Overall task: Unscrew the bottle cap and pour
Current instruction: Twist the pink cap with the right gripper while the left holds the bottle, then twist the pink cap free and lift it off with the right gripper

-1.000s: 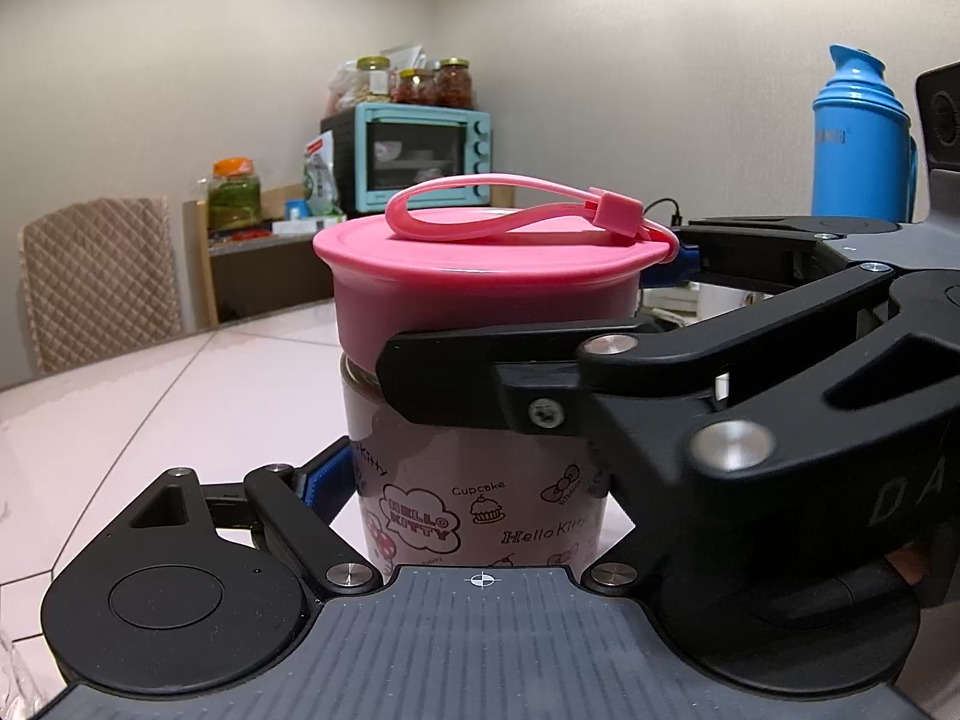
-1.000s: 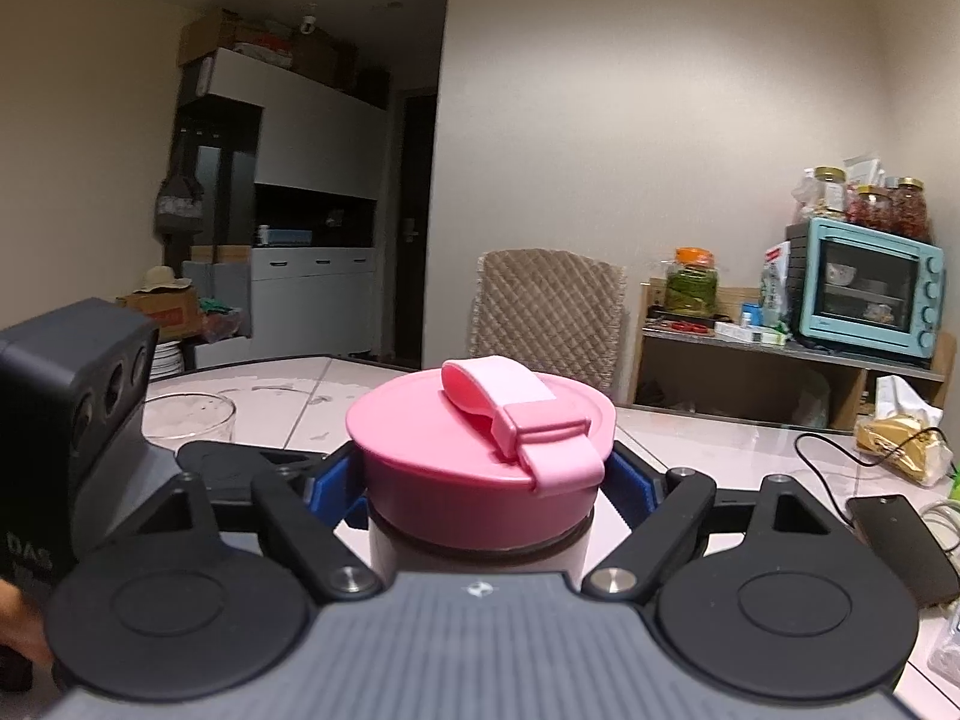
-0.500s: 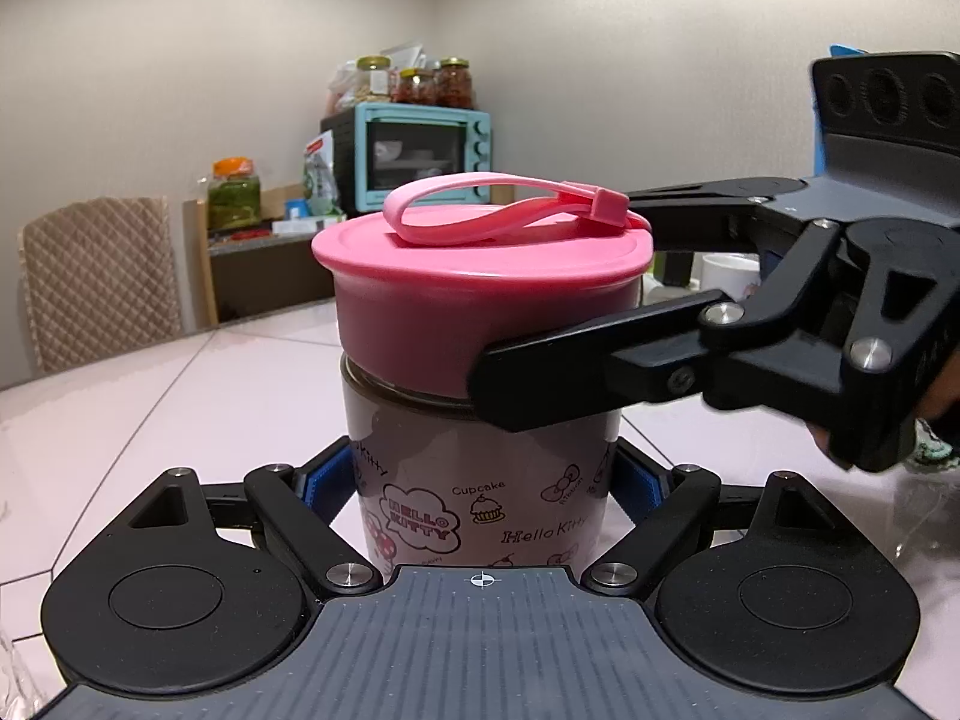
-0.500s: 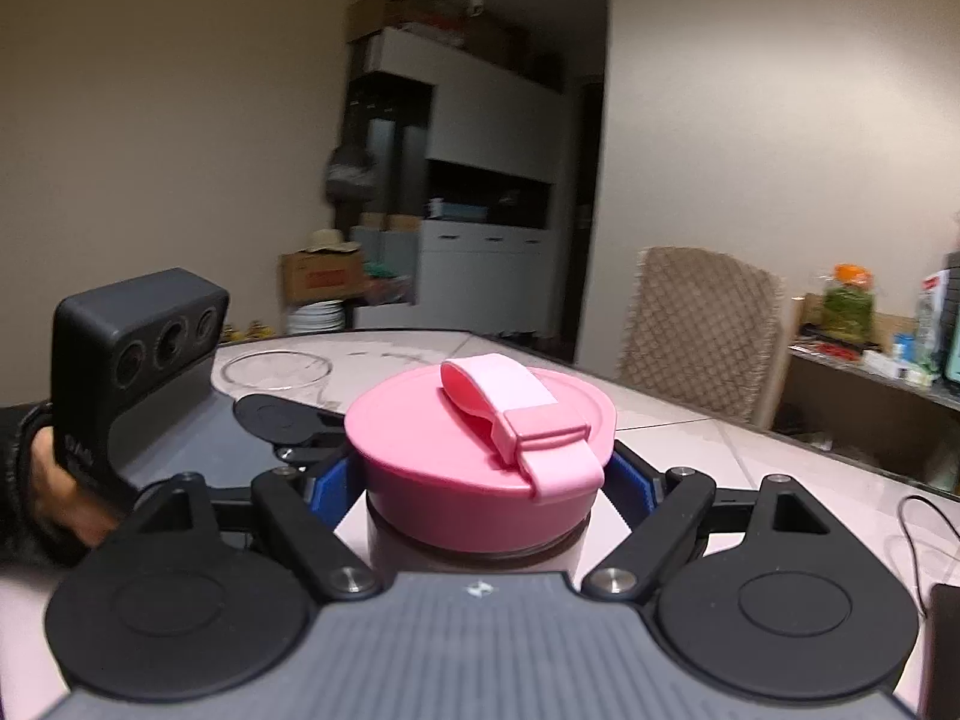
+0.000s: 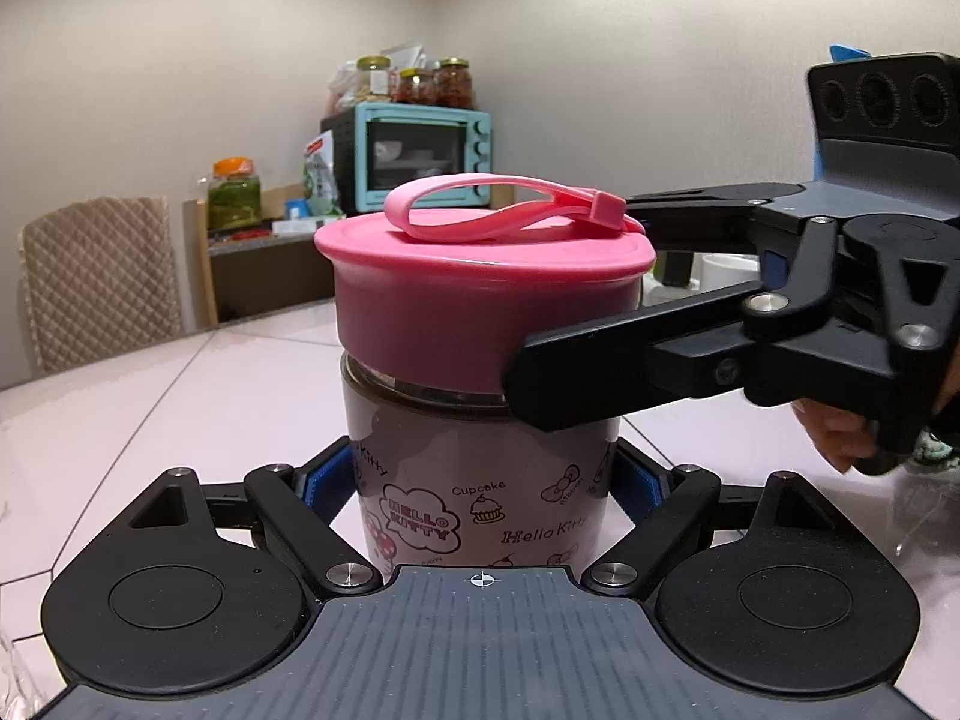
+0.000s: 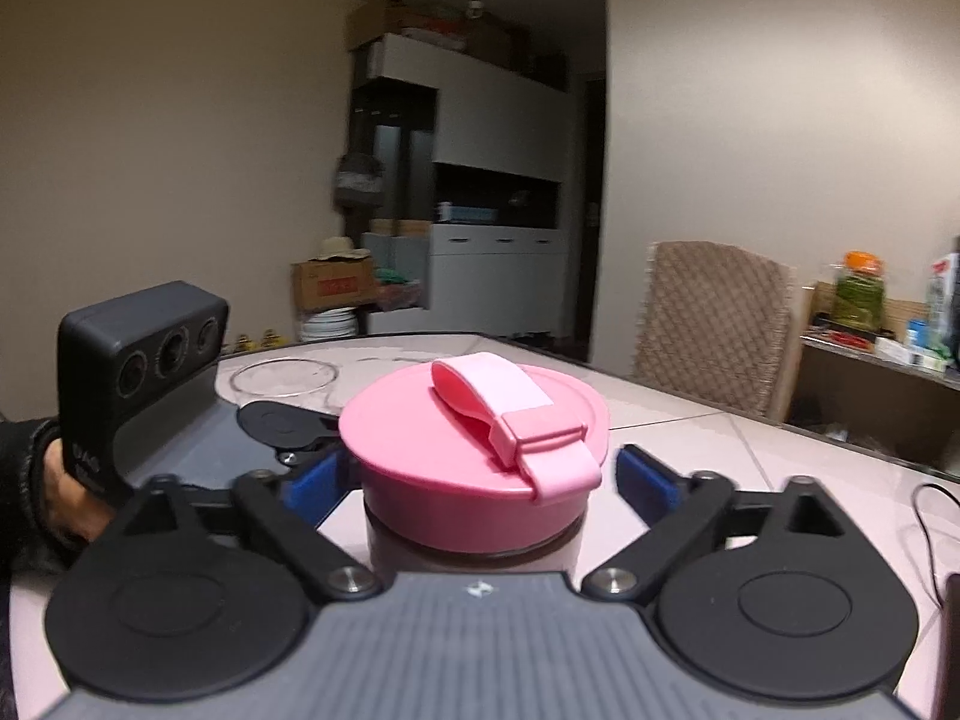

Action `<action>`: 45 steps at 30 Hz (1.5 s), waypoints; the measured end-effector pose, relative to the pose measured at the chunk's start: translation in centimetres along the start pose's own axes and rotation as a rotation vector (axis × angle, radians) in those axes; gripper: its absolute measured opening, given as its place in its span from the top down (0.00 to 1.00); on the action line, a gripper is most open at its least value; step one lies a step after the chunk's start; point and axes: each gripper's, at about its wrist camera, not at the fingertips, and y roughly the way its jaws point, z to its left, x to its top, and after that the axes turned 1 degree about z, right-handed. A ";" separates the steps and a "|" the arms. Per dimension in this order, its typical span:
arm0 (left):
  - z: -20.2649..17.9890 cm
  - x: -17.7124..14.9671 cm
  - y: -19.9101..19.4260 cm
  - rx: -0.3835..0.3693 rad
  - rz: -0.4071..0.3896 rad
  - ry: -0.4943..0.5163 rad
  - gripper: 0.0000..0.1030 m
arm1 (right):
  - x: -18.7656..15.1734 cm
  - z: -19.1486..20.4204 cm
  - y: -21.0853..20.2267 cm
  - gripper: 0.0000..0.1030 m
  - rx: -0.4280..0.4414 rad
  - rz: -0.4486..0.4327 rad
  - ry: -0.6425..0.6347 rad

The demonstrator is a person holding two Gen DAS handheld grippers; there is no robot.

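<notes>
Right gripper [image 6: 480, 480]: its jaws have just been opening, and I see a gap between the blue pads and the round pink plastic cap [image 6: 474, 438], which sits between them ungripped. My left gripper [image 5: 480, 480] clamps the printed glass bottle [image 5: 480, 480] upright on the pale tiled table [image 5: 180, 420]. I judge this a regrip between turns; the cap isn't off yet.
</notes>
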 end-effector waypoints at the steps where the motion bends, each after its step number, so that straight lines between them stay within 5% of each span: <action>1: 0.0 0.0 0.0 0.000 0.000 0.000 0.13 | 0.1 0.4 -0.1 0.05 -0.031 -0.001 0.007; 7: 0.0 0.0 -0.1 0.000 0.000 0.000 0.13 | 0.3 3.2 -0.5 0.05 -0.205 -0.024 0.037; 19: 0.0 0.1 0.0 0.000 0.000 0.000 0.13 | -0.3 5.3 1.4 0.05 -0.356 -0.052 0.071; 31: -0.1 0.1 0.1 0.000 0.000 0.001 0.13 | -1.1 4.8 2.2 0.10 -0.391 -0.052 0.129; 45: -0.2 0.1 0.1 -0.001 0.000 0.000 0.13 | -1.6 4.3 2.3 0.18 -0.338 -0.061 0.138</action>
